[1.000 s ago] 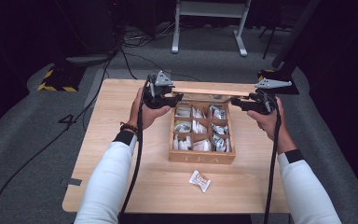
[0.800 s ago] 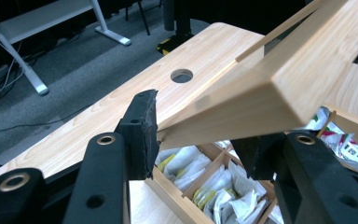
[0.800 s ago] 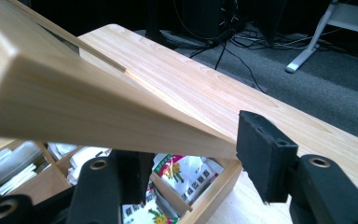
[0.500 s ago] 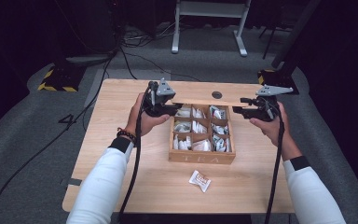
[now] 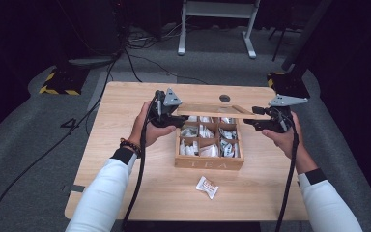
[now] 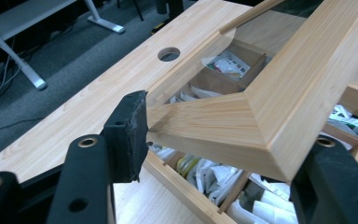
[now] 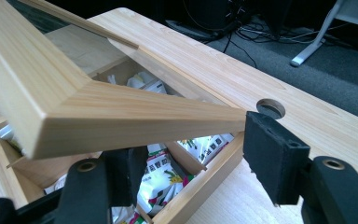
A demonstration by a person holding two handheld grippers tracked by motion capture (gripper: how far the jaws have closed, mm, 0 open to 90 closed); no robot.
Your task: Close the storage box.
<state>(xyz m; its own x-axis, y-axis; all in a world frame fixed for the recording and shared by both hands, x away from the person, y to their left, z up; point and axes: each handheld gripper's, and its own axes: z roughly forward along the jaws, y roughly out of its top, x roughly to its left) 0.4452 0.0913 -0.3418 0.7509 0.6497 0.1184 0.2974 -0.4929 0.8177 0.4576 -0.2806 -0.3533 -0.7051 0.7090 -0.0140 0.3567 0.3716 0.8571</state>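
At the left of the high view, the left hand-held gripper (image 5: pixel 174 117) sits over the far left corner of the tea box (image 5: pixel 209 162), its grey plate on top and its cable trailing back along the white sleeve (image 5: pixel 104 193). Its jaws are clamped on the left corner of the lid (image 5: pixel 220 111). In the left gripper view that mitred wooden corner (image 6: pixel 242 126) lies between the two black jaws, with one pad (image 6: pixel 130 135) pressed against its side.

The lid is a wooden frame, raised off the box and held roughly level above its far edge (it looks to have a clear pane, since the table shows through it in both gripper views). Under it the box stands open near the middle of the table (image 5: pixel 125 145), split into compartments filled with tea bags (image 5: pixel 207 140). The word TEA is on its near wall. A round hole (image 5: pixel 225 98) in the table lies just beyond the lid.

A single wrapped bag (image 5: pixel 207 187) lies on the table in front of the box, apart from it.

At the right, the right hand-held gripper (image 5: pixel 261 118) grips the lid's right corner. In the right gripper view the corner (image 7: pixel 135 116) runs between the jaws, with the pad (image 7: pixel 272 156) touching its tip, and printed tea bags (image 7: pixel 161 179) show in the compartments below.
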